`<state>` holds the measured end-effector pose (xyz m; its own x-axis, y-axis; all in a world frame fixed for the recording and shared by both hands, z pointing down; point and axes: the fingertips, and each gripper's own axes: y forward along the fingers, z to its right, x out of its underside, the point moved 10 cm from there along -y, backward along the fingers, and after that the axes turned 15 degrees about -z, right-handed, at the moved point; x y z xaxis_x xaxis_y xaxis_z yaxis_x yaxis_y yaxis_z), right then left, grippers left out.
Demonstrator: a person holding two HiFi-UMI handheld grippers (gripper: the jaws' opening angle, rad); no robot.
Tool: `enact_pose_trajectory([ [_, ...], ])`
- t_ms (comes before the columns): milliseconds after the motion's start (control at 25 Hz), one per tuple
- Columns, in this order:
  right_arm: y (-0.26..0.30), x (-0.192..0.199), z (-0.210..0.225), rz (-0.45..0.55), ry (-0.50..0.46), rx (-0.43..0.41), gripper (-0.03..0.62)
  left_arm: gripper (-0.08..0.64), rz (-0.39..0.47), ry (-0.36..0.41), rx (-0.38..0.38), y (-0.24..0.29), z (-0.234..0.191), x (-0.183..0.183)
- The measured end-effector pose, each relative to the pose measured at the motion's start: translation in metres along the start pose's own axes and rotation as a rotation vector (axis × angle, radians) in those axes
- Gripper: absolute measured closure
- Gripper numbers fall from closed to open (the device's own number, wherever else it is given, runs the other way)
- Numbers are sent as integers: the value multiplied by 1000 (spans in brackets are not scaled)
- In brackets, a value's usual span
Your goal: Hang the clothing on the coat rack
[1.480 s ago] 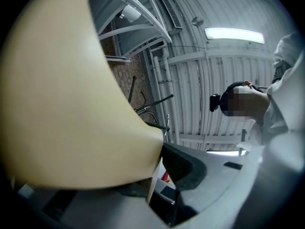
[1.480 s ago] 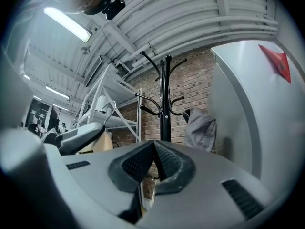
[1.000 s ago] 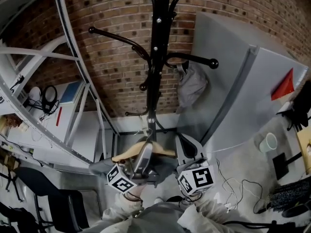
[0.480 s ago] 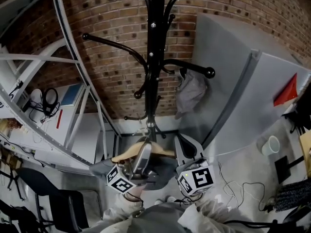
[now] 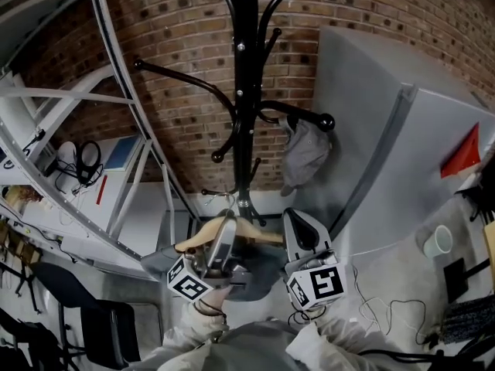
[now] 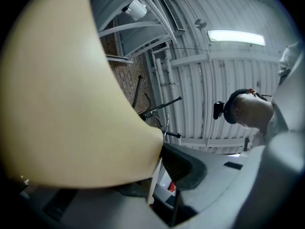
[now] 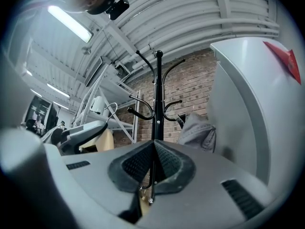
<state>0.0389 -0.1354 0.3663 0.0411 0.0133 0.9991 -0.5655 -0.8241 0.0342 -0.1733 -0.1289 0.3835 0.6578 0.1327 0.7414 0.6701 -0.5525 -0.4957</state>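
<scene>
The black coat rack (image 5: 245, 91) rises against the brick wall, and the right gripper view shows the rack (image 7: 157, 109) straight ahead. A pale wooden hanger (image 5: 197, 242) carries dark grey clothing (image 5: 259, 273) just below the pole's foot. My left gripper (image 5: 227, 226) is shut on the hanger's wood (image 6: 62, 104), which fills its view. My right gripper (image 5: 293, 216) stands at the hanger's right end with its jaws closed. A thin metal wire (image 7: 152, 175) of the hanger runs between the pads. A wire hook (image 7: 112, 111) shows beside the left gripper.
A grey garment (image 5: 304, 153) hangs from the rack's right arm (image 5: 298, 114). A grey cabinet (image 5: 387, 153) stands close on the right, and white metal shelving (image 5: 116, 130) on the left. A dark chair (image 5: 93, 323) sits at the lower left. A cup (image 5: 438, 240) and cables lie at the right.
Both grippers and the hanger have risen slightly towards the rack's pole. The head view has shifted, so the rack's arms sit lower in the picture. The grips look the same.
</scene>
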Motion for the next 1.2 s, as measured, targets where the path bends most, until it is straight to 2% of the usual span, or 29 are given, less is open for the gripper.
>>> enact_pose_trajectory([
  [120,0,-5,1,14,-34,14,568,456,10,-6,-3,3,-4,-6],
  [800,14,-14,9,38,-36,10,568,456,11,26,13,31,-16,-30],
  [1200,25,-14,11,52,-32,30,568,457,34,3,-8,40,-33,-40],
])
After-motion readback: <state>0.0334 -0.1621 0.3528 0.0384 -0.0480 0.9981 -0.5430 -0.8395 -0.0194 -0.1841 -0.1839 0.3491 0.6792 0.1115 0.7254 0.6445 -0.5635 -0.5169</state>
